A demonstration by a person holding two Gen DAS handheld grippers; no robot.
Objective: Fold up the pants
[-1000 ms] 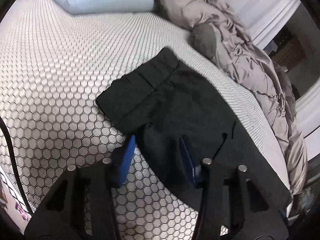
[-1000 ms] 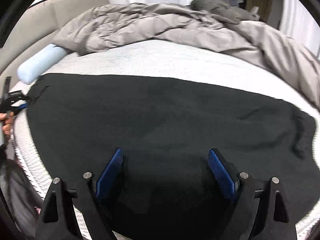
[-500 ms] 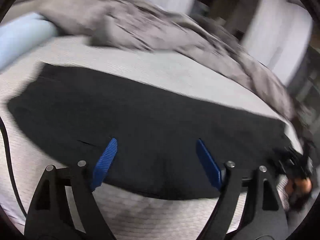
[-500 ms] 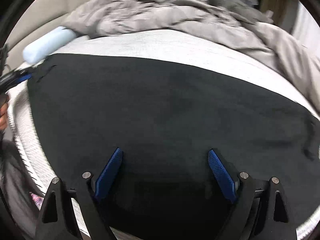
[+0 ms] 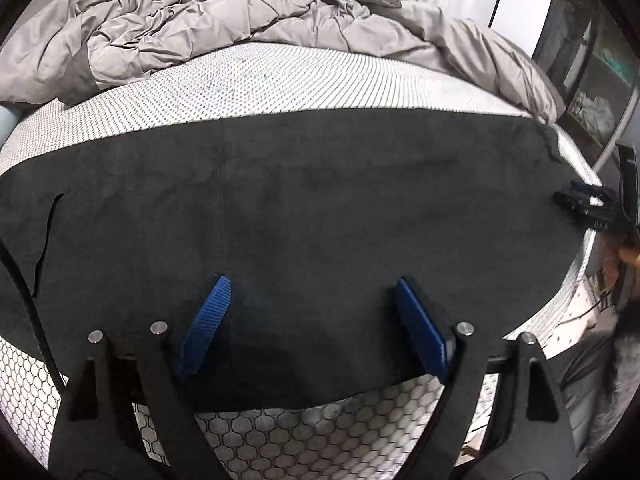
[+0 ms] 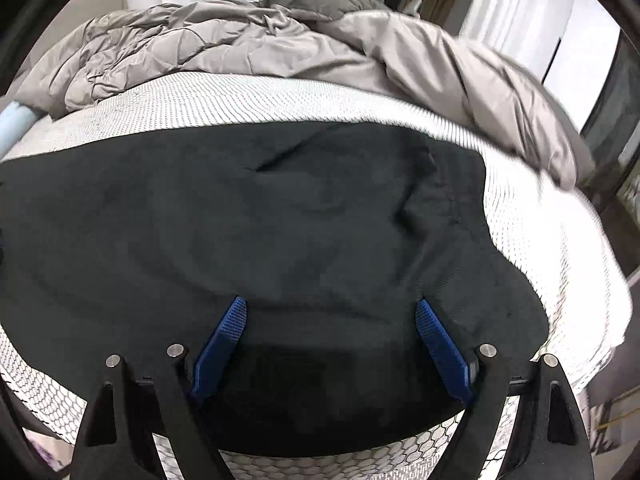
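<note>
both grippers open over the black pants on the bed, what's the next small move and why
Probably lower both grippers to the near edge of the pants and close on it. The pants lie flat along the mattress, the left gripper and right gripper hover open with nothing between their pads, the left having just opened, so a lengthwise fold needs a grip on that edge first.

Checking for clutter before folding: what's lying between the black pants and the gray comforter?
Only bare mattress separates the pants from the comforter, shown in both wrist views.

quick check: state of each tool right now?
Left tool: open, jaws just opened, holding nothing, over the pants.
Right tool: open, empty.
</note>
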